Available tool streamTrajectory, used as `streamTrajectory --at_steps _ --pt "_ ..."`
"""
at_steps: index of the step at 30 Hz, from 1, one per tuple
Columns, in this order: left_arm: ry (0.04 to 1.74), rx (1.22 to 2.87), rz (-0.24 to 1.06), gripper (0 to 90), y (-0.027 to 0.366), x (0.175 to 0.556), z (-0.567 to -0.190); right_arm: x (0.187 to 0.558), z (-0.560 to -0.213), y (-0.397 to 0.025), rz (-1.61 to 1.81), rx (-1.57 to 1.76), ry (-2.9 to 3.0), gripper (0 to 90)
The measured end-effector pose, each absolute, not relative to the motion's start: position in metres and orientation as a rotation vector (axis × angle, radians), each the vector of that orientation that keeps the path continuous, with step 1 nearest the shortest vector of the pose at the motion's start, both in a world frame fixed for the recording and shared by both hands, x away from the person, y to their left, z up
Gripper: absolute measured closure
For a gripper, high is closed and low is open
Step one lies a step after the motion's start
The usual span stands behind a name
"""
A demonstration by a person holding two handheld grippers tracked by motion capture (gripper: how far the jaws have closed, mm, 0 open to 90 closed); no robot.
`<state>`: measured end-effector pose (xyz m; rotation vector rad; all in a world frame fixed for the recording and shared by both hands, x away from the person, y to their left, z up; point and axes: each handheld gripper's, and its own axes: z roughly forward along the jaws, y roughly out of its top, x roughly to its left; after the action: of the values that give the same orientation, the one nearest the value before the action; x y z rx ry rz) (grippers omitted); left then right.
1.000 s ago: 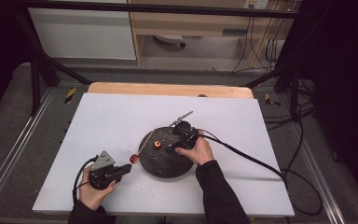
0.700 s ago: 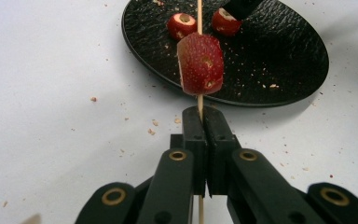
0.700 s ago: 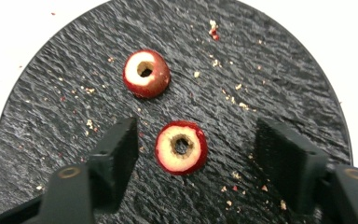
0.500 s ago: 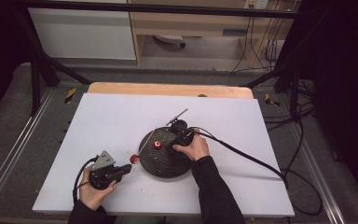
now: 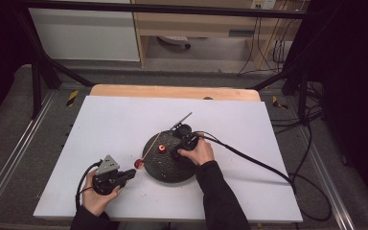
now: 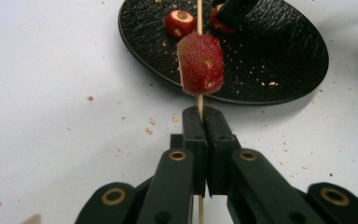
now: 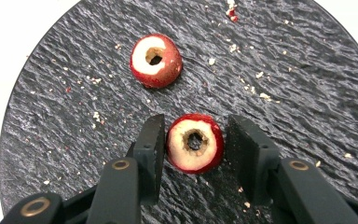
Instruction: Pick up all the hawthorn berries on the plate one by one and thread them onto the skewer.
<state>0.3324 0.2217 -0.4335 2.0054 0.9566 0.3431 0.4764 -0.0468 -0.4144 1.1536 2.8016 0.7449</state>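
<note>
Right gripper view: right gripper [image 7: 195, 142] jaws apart, straddling cored fruit [image 7: 195, 143] low in frame, seemingly untouched.
Left gripper [image 6: 200, 140]: clamped on skewer [image 6: 199, 103].
Next: close, lift, thread.

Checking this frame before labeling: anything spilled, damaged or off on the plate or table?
Only crumbs: small bits lie scattered over the black plate and the white table beside it. The cored red fruits look intact, one between the right gripper jaws. The skewer in the left gripper looks straight, one fruit threaded.
</note>
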Motion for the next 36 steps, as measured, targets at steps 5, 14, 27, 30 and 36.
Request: streamTrajectory --at_steps 5,14,27,30,36 --pt "0.956 2.006 0.343 88.2 0.222 0.332 -0.434 0.477 -0.415 -0.046 0.744 1.170 2.804 59.8" --pt "0.956 2.004 0.346 88.2 0.222 0.332 -0.433 0.475 -0.412 -0.047 0.758 1.197 2.805 60.3" --pt "0.949 2.005 0.348 88.2 0.221 0.331 -0.432 0.465 -0.395 -0.055 0.807 1.235 2.770 60.5" --pt "0.946 2.005 0.351 88.2 0.220 0.330 -0.431 0.462 -0.390 -0.057 0.819 1.238 2.759 60.6" --pt "0.941 2.006 0.351 88.2 0.219 0.329 -0.431 0.455 -0.384 -0.065 0.898 1.271 2.721 60.6"
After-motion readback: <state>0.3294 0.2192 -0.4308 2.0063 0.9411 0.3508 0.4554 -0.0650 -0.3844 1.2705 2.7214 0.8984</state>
